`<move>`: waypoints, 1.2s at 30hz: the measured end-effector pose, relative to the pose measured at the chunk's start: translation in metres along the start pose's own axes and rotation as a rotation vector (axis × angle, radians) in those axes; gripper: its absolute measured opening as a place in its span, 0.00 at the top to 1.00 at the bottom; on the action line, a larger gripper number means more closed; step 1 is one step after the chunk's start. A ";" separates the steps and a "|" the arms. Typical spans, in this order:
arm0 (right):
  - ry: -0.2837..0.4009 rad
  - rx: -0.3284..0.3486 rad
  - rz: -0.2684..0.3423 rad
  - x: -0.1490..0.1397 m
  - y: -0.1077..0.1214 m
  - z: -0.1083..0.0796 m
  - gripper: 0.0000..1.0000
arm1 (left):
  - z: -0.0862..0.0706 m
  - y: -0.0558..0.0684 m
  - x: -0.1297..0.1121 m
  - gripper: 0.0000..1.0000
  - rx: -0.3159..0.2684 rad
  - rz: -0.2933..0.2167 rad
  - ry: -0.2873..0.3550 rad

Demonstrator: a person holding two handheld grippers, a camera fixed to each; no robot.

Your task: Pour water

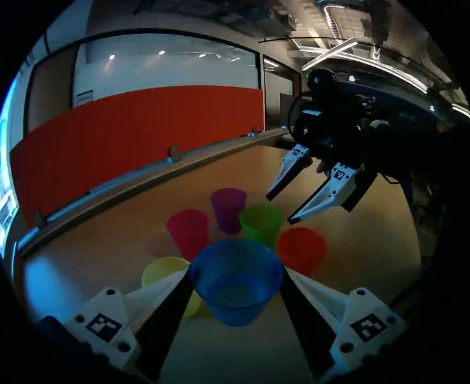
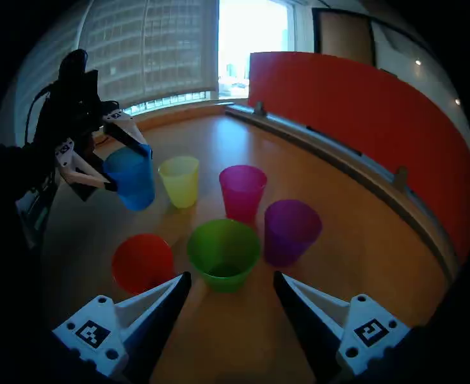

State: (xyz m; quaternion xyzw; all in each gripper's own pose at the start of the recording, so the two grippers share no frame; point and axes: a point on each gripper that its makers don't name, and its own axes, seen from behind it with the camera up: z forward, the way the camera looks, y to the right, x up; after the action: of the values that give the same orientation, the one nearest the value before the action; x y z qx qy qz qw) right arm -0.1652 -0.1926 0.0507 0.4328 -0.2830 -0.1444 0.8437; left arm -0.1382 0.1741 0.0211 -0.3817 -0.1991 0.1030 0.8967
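Observation:
My left gripper [image 1: 235, 275] is shut on a blue cup [image 1: 236, 291], its mouth facing me; the right gripper view shows the same blue cup [image 2: 130, 177] held by the left gripper [image 2: 129, 168] at the far left. On the wooden table [image 1: 369, 249] stand a yellow cup [image 1: 161, 270], a magenta cup [image 1: 188, 232], a purple cup [image 1: 228, 208], a green cup [image 1: 261, 224] and a red cup [image 1: 301, 248]. My right gripper [image 2: 230, 276] is open just in front of the green cup [image 2: 223, 253], with the red cup [image 2: 143, 262] to its left. The right gripper [image 1: 281, 208] hangs beyond the cups.
A red partition [image 1: 139, 134] with a grey rail runs along the table's far edge. Bright windows [image 2: 254, 38] lie behind the table. Bare tabletop [image 2: 363, 256] extends right of the purple cup [image 2: 291, 230]. The magenta cup [image 2: 242, 191] and yellow cup [image 2: 179, 180] stand farther back.

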 end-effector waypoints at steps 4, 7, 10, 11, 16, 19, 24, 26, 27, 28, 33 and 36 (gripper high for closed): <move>-0.008 0.006 -0.013 0.000 -0.001 0.007 0.01 | -0.002 0.000 0.001 0.12 0.002 -0.003 0.004; -0.011 0.010 -0.020 0.001 -0.001 0.013 0.00 | -0.004 -0.001 0.001 0.12 0.004 -0.005 0.008; -0.012 0.016 -0.024 0.003 -0.002 0.019 0.01 | -0.006 -0.002 0.001 0.12 0.005 -0.009 0.010; -0.012 0.018 -0.024 0.004 -0.003 0.021 0.01 | -0.006 -0.002 0.001 0.12 0.005 -0.011 0.010; -0.012 0.026 -0.031 0.007 -0.004 0.030 0.01 | -0.010 -0.004 -0.001 0.12 0.012 -0.014 0.010; -0.012 0.028 -0.035 0.009 -0.004 0.035 0.01 | -0.012 -0.005 -0.002 0.12 0.016 -0.014 0.010; -0.012 0.031 -0.042 0.011 -0.005 0.041 0.01 | -0.014 -0.008 -0.004 0.12 0.021 -0.018 0.010; -0.012 0.033 -0.046 0.012 -0.005 0.043 0.01 | -0.015 -0.009 -0.004 0.11 0.024 -0.020 0.010; -0.013 0.033 -0.049 0.012 -0.005 0.044 0.02 | -0.015 -0.009 -0.004 0.12 0.025 -0.020 0.010; -0.014 0.033 -0.052 0.012 -0.006 0.045 0.03 | -0.016 -0.009 -0.004 0.12 0.026 -0.020 0.011; -0.015 0.031 -0.061 0.012 -0.005 0.045 0.07 | -0.017 -0.011 -0.004 0.12 0.029 -0.022 0.014; -0.010 0.039 -0.059 0.011 -0.007 0.044 0.08 | -0.017 -0.012 -0.005 0.11 0.030 -0.024 0.016</move>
State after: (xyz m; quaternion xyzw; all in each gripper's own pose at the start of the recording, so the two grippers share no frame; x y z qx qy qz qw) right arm -0.1824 -0.2305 0.0694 0.4563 -0.2773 -0.1658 0.8291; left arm -0.1345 0.1533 0.0180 -0.3664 -0.1949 0.0920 0.9051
